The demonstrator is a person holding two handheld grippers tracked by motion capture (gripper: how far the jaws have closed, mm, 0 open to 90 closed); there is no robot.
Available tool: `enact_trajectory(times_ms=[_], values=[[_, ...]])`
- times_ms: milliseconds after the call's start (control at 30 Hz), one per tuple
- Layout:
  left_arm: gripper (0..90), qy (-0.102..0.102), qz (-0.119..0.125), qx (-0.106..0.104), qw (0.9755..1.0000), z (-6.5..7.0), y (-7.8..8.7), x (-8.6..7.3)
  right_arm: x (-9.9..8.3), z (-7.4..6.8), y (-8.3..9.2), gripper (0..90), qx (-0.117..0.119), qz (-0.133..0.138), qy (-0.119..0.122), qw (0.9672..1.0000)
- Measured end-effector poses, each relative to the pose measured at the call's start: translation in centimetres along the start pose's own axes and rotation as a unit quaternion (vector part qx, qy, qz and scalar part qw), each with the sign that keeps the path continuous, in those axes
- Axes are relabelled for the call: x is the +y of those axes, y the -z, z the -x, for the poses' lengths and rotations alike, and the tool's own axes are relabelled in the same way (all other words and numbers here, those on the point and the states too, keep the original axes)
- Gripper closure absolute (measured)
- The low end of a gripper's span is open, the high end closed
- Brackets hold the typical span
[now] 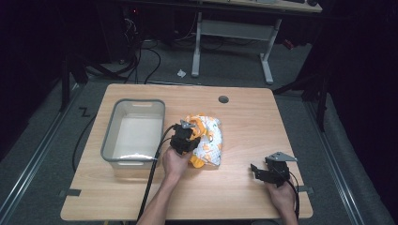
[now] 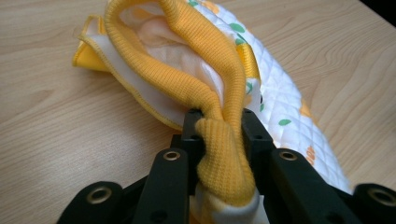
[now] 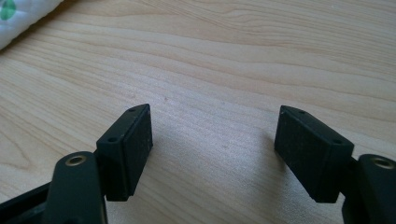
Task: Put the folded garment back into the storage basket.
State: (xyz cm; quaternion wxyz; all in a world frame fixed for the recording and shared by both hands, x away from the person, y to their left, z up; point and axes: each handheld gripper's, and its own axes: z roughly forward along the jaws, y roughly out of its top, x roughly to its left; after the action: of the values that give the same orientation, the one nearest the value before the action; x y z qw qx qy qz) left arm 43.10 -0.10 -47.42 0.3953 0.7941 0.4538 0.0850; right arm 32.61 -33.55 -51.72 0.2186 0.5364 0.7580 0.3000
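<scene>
A small white quilted garment (image 1: 209, 138) with orange and green prints and orange ribbed trim lies crumpled in the middle of the table. My left gripper (image 1: 184, 137) sits at its left side, shut on the orange ribbed band (image 2: 224, 154), which bunches up between the two jaws in the left gripper view. The quilted body (image 2: 289, 107) stretches away to the right behind the jaws. My right gripper (image 1: 270, 171) rests low over bare wood at the front right, open, with nothing between its fingers (image 3: 133, 144). A corner of the garment (image 3: 21, 16) peeks in at the top left of the right gripper view.
A grey plastic bin (image 1: 133, 133) with nothing in it stands left of the garment, close to my left hand. A round cable hole (image 1: 223, 99) sits near the table's far edge. Cables and a desk frame lie on the floor beyond.
</scene>
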Motion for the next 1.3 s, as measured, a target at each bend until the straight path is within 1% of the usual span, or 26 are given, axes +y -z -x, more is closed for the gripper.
enact_trajectory(times_ms=[300,400,533,600,767,900,1067,1167,1300], values=[[75.8,-0.016,0.018,-0.008,0.9997,0.4,2.0,0.3,0.0,0.0,0.0,27.9,0.000,0.000,0.001,1.0000],[75.9,-0.027,0.022,-0.008,0.9994,0.7,2.6,0.6,0.0,0.0,0.0,27.9,0.000,0.000,0.001,1.0000],[76.0,-0.041,0.031,-0.012,0.9986,1.3,3.5,1.1,0.0,0.0,0.0,27.9,0.000,0.000,0.001,1.0000],[76.0,-0.043,0.033,-0.017,0.9984,1.4,3.8,1.2,0.0,0.0,0.0,27.9,0.000,0.000,0.001,1.0000],[76.0,-0.051,0.036,-0.017,0.9979,1.5,4.6,1.4,0.0,0.0,0.0,27.9,0.000,0.000,0.001,1.0000],[75.9,-0.056,0.043,-0.023,0.9973,1.6,5.5,1.6,0.0,0.0,0.0,27.9,0.000,0.000,0.001,1.0000],[75.9,-0.066,0.050,-0.021,0.9964,1.6,6.6,1.9,0.0,0.0,0.0,27.9,0.000,0.000,0.001,1.0000],[75.9,-0.062,0.057,-0.025,0.9962,1.3,7.2,1.9,0.0,0.0,0.0,27.9,0.000,0.000,0.001,1.0000],[75.8,-0.057,0.061,-0.028,0.9961,0.9,7.7,1.9,0.0,0.0,0.0,27.9,0.000,0.000,0.000,1.0000]])
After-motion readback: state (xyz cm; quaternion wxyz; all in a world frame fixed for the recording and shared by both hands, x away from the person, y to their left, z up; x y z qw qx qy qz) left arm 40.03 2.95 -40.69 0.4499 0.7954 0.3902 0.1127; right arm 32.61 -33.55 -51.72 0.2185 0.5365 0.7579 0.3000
